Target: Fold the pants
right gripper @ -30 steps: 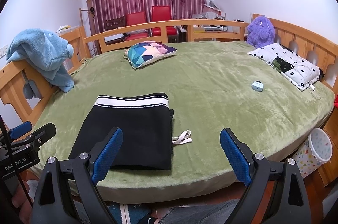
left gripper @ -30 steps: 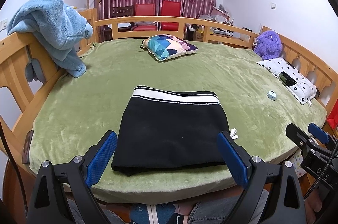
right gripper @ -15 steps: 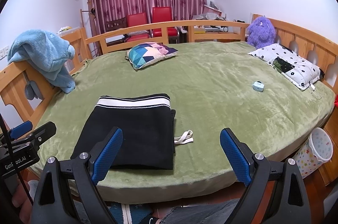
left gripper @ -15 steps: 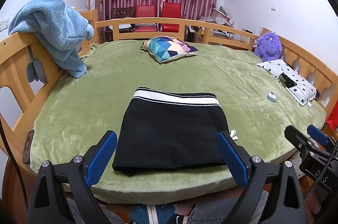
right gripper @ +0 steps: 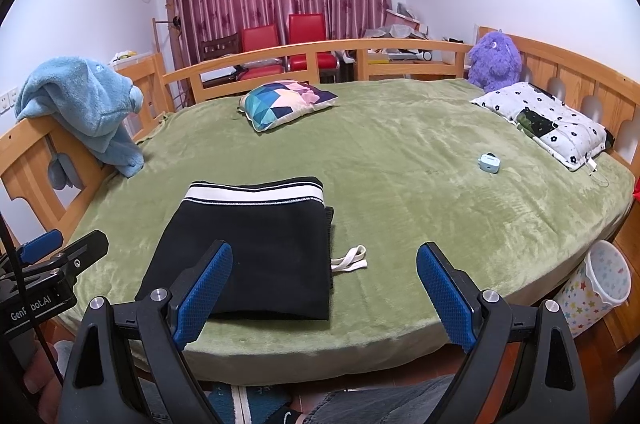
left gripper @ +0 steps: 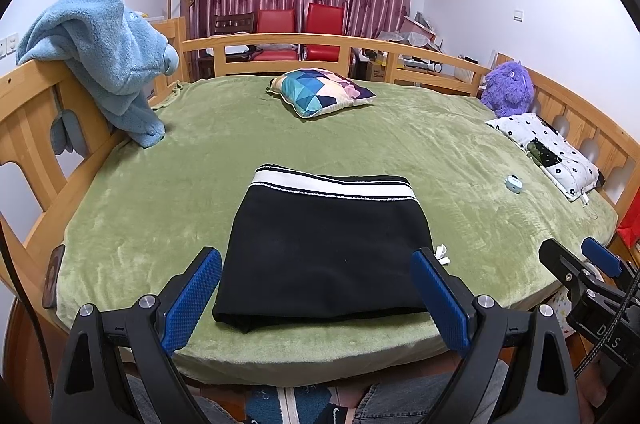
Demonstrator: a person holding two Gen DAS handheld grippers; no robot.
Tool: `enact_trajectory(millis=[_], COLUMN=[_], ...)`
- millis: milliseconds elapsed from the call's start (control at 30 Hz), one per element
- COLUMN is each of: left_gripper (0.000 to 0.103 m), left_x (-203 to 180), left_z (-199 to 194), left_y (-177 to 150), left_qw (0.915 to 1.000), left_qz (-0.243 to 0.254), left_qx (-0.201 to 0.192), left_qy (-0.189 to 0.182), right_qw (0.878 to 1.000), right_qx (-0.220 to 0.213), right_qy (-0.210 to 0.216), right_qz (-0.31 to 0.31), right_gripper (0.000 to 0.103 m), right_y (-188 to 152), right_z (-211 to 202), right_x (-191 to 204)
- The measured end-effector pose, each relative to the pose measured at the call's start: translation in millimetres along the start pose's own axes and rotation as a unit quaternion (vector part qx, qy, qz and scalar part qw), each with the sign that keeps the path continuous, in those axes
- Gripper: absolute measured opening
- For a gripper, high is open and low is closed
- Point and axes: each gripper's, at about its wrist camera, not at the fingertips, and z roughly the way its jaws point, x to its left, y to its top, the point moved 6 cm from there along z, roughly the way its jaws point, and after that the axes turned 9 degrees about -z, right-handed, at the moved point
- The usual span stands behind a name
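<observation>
The black pants (left gripper: 326,248) lie folded into a flat rectangle on the green bed (left gripper: 400,143), white-striped waistband on the far side. They also show in the right wrist view (right gripper: 252,248), with a white drawstring (right gripper: 350,260) sticking out at their right edge. My left gripper (left gripper: 318,298) is open and empty, held off the near bed edge in front of the pants. My right gripper (right gripper: 326,294) is open and empty, near the pants' right front corner. Neither touches the cloth.
A wooden rail (left gripper: 36,127) rings the bed, with a blue plush blanket (left gripper: 108,59) draped at the left. A patterned cushion (left gripper: 320,93), a purple plush toy (left gripper: 508,87), a white flowered pillow (left gripper: 548,151) and a small blue case (right gripper: 490,163) lie on the bed. A starred bin (right gripper: 600,280) stands at the right.
Both grippers have drawn back and risen slightly from the bed. The pants have not moved. Both grippers stay open.
</observation>
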Motion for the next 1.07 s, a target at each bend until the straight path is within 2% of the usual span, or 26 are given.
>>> enact_trajectory(millis=[1067], left_gripper=[0.096], left_x=[2], left_z=[4], left_y=[2], left_qw=[0.9999], left_qz=[-0.007], left_qx=[-0.004], left_qy=[0.006], right_qw=[1.0], right_qx=[-0.005], right_qy=[0.007], right_qz=[0.0], right_gripper=[0.092], right_y=[10], right_z=[-6], right_x=[14])
